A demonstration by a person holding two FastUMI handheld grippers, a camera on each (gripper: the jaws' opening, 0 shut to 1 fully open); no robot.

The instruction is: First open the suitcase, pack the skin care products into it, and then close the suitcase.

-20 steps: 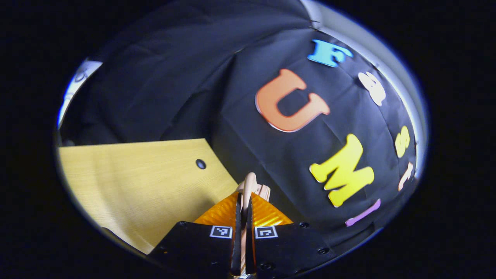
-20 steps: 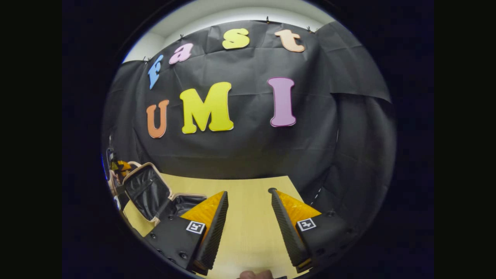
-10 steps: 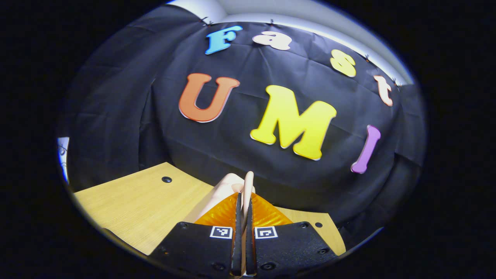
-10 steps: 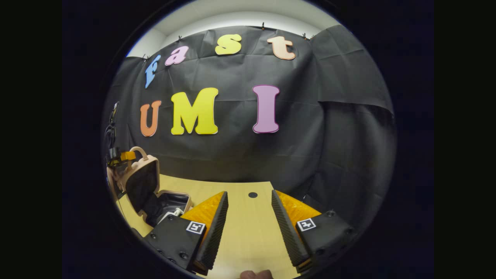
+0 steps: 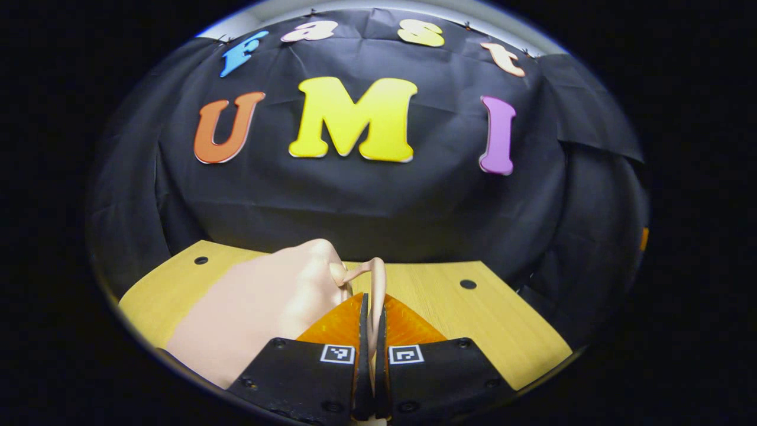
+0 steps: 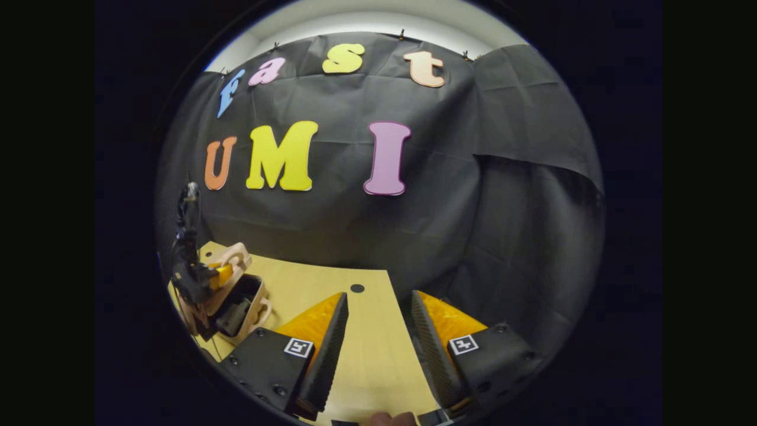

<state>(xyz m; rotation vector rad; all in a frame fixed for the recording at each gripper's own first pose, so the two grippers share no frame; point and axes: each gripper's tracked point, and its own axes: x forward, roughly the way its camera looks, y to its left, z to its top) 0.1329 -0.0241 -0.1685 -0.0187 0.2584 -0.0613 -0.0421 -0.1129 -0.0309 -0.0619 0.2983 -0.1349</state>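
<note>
One pink suitcase sits partly open at the left end of the wooden table, its lid tilted. The left gripper pinches the lid's handle between both fingers. The right gripper hovers spread above bare tabletop. Two holes dot the table.

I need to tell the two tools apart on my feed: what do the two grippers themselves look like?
Both look alike. In the left gripper view, the left gripper has black angular bodies with screw heads and a small square black-and-white marker on each side. In the right gripper view, the right gripper has the same black bodies and square markers, plus ridged inner finger faces. The left gripper also shows there, dark, with cabling above it.
</note>
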